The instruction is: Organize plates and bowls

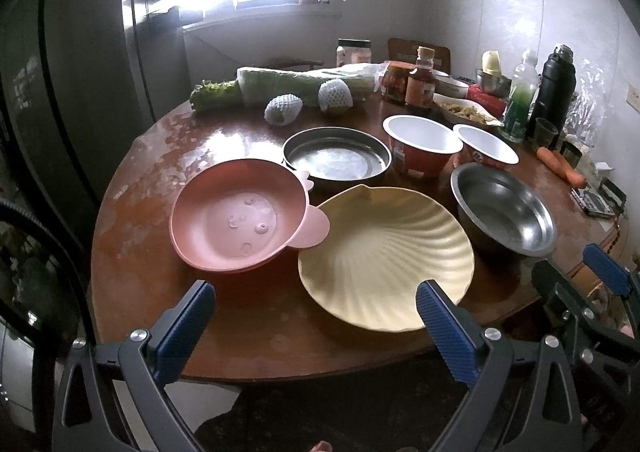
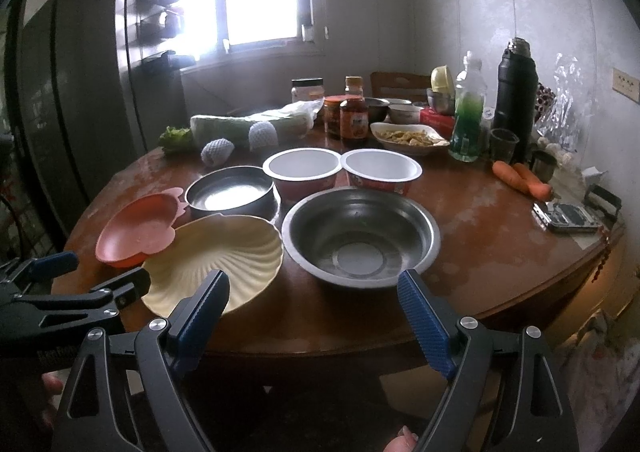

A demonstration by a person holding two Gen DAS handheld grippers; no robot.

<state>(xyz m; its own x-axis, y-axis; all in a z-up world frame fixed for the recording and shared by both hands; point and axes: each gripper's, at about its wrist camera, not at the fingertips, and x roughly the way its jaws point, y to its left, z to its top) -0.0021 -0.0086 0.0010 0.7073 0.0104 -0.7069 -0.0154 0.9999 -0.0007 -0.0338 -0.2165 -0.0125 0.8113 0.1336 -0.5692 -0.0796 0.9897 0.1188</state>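
On the round wooden table point(image 1: 248, 312) sit a pink eared bowl point(image 1: 240, 216), a cream shell-shaped plate point(image 1: 384, 256), a shallow steel pan point(image 1: 336, 156), a deep steel bowl point(image 1: 504, 208) and two red paper bowls point(image 1: 420, 144) point(image 1: 486, 146). My left gripper point(image 1: 316, 308) is open and empty above the near edge, between the pink bowl and the shell plate. My right gripper point(image 2: 314, 300) is open and empty just in front of the steel bowl point(image 2: 360, 236), with the shell plate point(image 2: 216, 256) at its left finger.
The back of the table holds a wrapped cabbage point(image 1: 288, 86), two netted fruits point(image 1: 282, 110), sauce jars point(image 1: 420, 84), a food dish point(image 2: 408, 138), a green bottle point(image 2: 466, 124), a black flask point(image 2: 514, 92), carrots point(image 2: 522, 176) and a small device point(image 2: 568, 216). A dark fridge point(image 2: 72, 100) stands left.
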